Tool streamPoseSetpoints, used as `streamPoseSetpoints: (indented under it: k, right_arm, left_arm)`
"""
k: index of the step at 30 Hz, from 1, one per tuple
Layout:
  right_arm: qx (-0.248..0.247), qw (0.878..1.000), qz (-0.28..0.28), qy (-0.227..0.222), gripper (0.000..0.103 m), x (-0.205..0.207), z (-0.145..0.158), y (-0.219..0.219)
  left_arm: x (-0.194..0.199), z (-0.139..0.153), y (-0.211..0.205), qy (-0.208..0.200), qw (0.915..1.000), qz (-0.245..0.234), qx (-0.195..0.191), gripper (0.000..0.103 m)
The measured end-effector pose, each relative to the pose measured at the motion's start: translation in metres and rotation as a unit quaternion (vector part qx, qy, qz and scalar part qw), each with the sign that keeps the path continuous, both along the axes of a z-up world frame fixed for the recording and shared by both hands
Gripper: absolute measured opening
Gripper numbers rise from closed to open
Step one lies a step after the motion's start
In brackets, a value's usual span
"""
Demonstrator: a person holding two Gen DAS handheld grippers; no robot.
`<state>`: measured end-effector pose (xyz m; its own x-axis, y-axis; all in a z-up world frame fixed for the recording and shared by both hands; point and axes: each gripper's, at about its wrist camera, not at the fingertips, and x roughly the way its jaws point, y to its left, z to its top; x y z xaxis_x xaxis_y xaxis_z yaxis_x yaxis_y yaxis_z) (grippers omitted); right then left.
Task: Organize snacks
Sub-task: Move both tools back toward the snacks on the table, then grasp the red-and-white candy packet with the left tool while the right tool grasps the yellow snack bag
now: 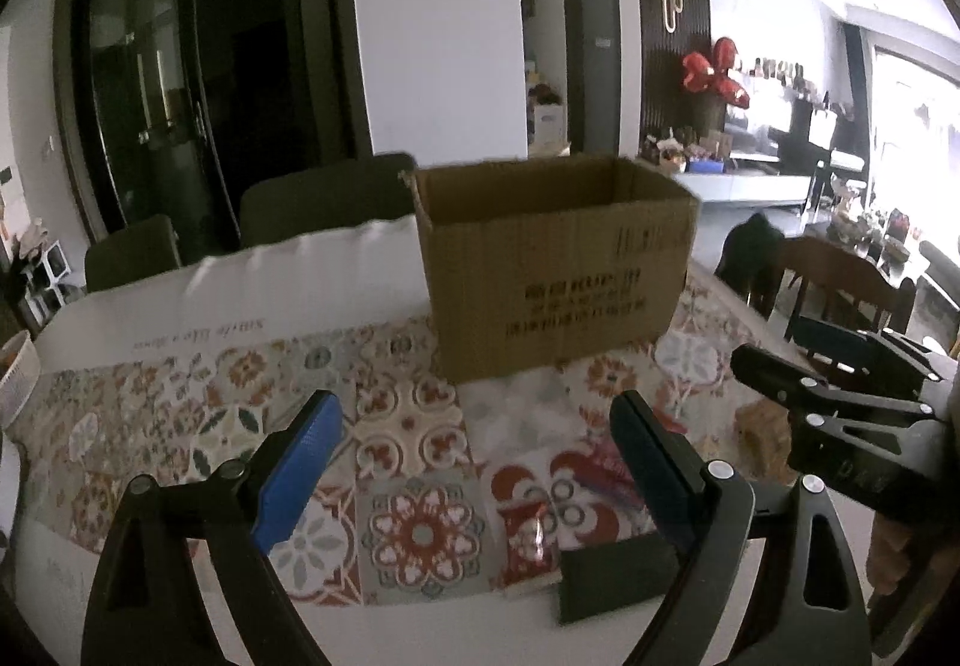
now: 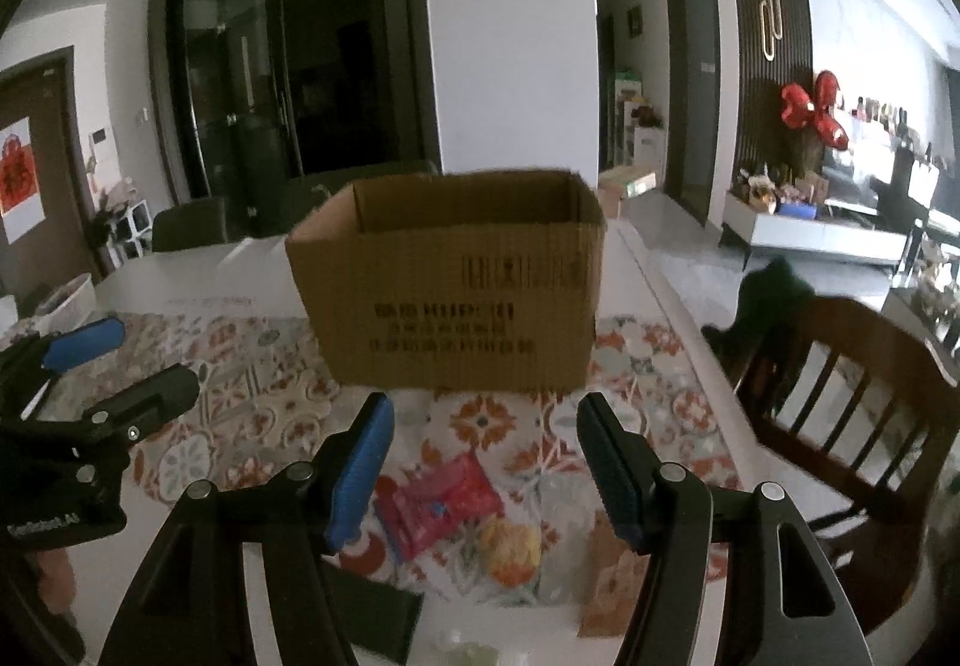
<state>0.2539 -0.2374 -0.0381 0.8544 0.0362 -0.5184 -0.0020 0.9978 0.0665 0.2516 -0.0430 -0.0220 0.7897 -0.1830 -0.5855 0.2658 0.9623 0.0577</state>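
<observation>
Snacks lie just below your right gripper (image 2: 483, 462): a pink-red packet (image 2: 441, 504), a yellow-orange one (image 2: 510, 543) and a pale clear bag (image 2: 561, 522) beside it, all loose on the patterned cloth at the near edge of the surface (image 2: 180, 282). Those fingers (image 2: 360, 477) stand about half apart with nothing between the pads, the pink packet showing in the gap under them. Your left gripper (image 1: 477, 462) has its fingers spread wide and empty too, hovering over the tiled pattern with a red-printed wrapper (image 1: 606, 471) near its right finger and a dark flat pack (image 1: 618, 576) lower down.

I judge this the reach-in before a first pick: nothing is gripped and both tools tilt down toward the pile. The next move calls for lowering the right fingers astride the pink packet, then carrying it to the open cardboard box (image 2: 450, 300) standing beyond.

Writing: the box carries dark printed lines and a barcode-like strip, too blurred to read. The left tool's body shows white lettering, not legible with confidence.
</observation>
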Motion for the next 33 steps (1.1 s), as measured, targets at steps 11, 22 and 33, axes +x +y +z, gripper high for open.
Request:
streamPoseSetpoints:
  k: [11,22,33]
  right_arm:
    - [0.011,0.998,0.003,0.064,0.064,-0.003,-0.043,-0.001]
    - [0.028,0.992,0.006,0.121,0.058,0.011,-0.077,-0.007]
    - [0.04,0.987,0.009,0.155,0.048,0.022,-0.096,-0.008]
  left_arm:
    - [0.0,-0.045,-0.005,0.067,0.9977,-0.002,0.008,0.091]
    - [0.015,-0.086,-0.009,0.14,0.9901,-0.008,0.007,0.084]
    - [0.031,-0.109,-0.014,0.183,0.983,-0.002,-0.003,0.071]
